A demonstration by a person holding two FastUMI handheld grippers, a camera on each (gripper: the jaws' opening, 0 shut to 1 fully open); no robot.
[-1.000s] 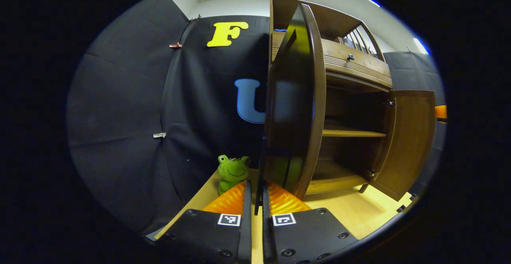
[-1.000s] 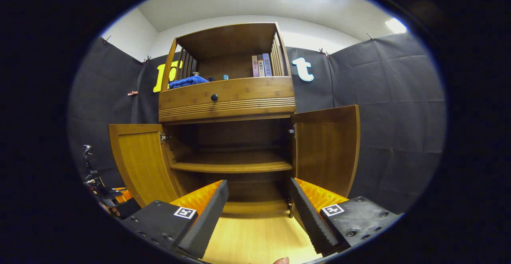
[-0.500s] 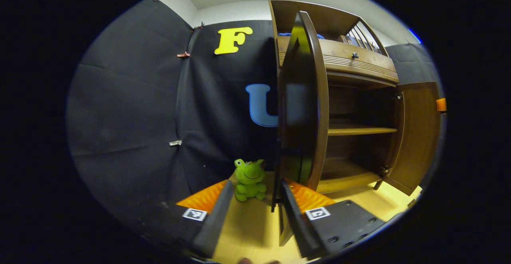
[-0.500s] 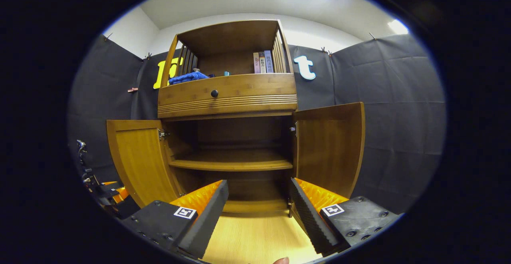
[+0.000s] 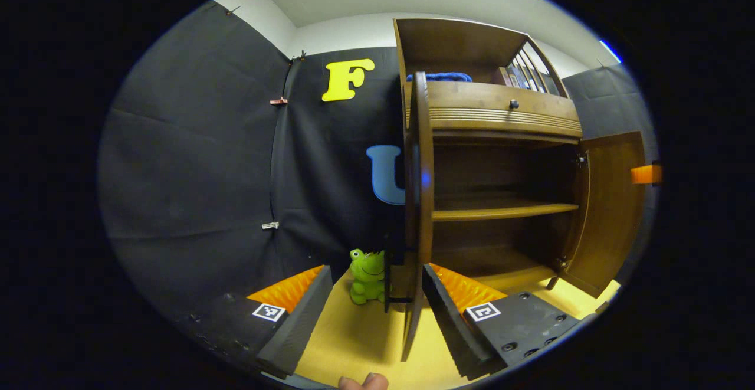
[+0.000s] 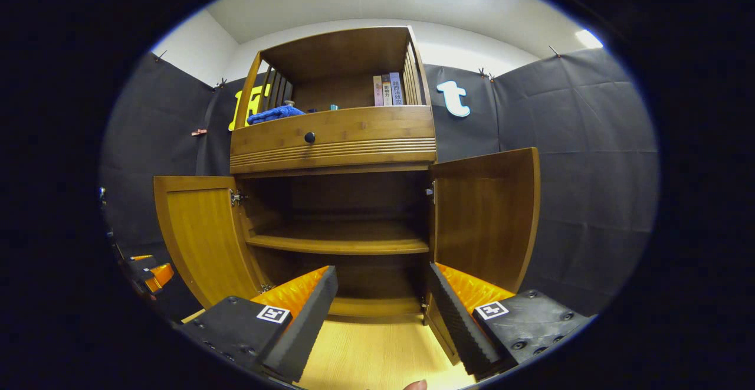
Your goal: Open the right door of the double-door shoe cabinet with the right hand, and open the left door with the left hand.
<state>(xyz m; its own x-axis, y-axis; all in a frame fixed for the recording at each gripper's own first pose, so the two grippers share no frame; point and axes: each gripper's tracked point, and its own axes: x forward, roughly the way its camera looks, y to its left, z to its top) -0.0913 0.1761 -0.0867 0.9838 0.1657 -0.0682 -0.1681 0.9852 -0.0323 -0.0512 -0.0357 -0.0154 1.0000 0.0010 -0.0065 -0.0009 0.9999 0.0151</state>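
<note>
Your left gripper (image 5: 373, 310) has its jaws wide, holding nothing; the left door (image 5: 416, 201) stands edge-on between the fingers, with what looks like its handle there, contact unclear. Looks like you've let go because the door is open far enough. Right gripper (image 6: 380, 313) also wide and empty, held low and level, facing the shoe cabinet (image 6: 336, 142) squarely. Beyond it, the right door (image 6: 486, 219) is swung fully out. A frog toy (image 5: 367, 269) sits on the floor just past the left door. Both doors look done.
</note>
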